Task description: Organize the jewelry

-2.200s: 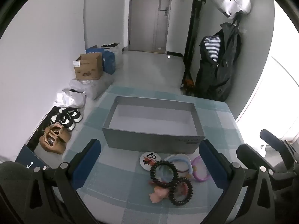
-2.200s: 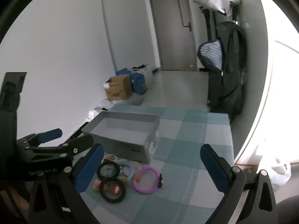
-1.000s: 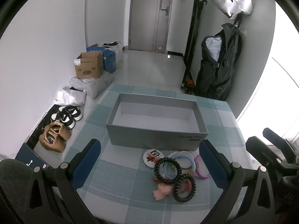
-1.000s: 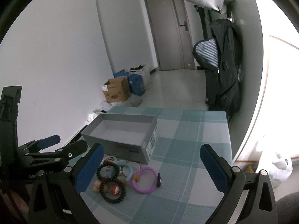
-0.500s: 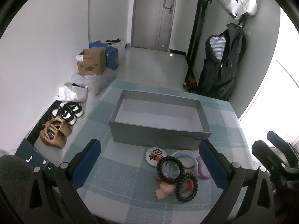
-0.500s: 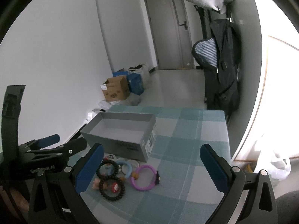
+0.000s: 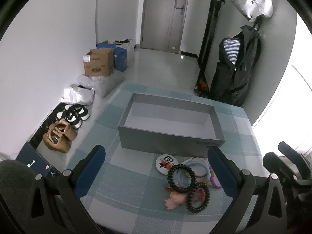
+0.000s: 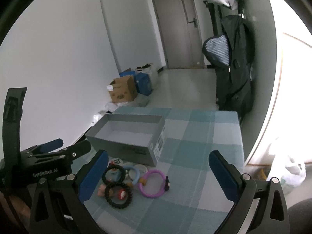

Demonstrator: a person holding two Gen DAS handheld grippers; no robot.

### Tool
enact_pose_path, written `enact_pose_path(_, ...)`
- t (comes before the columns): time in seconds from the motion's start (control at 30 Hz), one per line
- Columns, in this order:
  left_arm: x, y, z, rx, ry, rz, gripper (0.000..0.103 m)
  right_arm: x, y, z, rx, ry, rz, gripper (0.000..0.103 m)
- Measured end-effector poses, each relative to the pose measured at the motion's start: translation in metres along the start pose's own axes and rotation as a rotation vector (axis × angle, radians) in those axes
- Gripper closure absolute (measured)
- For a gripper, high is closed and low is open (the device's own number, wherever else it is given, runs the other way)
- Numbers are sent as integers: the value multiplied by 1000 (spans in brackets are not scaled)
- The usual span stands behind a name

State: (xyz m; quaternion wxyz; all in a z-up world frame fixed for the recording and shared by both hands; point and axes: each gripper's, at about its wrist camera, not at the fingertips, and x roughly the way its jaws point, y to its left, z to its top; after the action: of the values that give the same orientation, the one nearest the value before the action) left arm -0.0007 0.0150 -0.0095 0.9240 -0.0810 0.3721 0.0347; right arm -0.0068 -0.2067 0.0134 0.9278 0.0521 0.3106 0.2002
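Note:
An open empty grey box (image 7: pixel 169 128) (image 8: pixel 126 138) stands on the checked tablecloth. In front of it lies a heap of hair rings: two black spiral rings (image 7: pixel 182 176) (image 8: pixel 118 195), a light blue ring (image 7: pixel 197 165) (image 8: pixel 134 172), a purple ring (image 7: pixel 213 182) (image 8: pixel 153 183), a pink charm (image 7: pixel 173 199) and a white round badge (image 7: pixel 167 162). My left gripper (image 7: pixel 156 171) is open and empty above the table, just left of the heap. My right gripper (image 8: pixel 156 175) is open and empty, above the heap's right side.
The table's left edge (image 7: pixel 91 128) drops to a floor with shoes (image 7: pixel 75 115) and cardboard boxes (image 7: pixel 99 65). A dark jacket (image 7: pixel 236 68) hangs at the right wall. A white plastic bag (image 8: pixel 292 171) lies right of the table.
Both grippers have drawn back and risen a little, so the box and heap look smaller and further away. Nothing on the table has moved.

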Motion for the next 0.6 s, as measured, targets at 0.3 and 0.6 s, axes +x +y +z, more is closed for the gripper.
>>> enact_pose_path(0.3, 10, 13, 2, -47, 51, -35, 1, 19, -1, -5, 11, 89, 45, 0)
enact_pose_path(0.6, 23, 34, -2, -102, 134, -73, 1, 40, 1, -12, 9, 177, 88, 3)
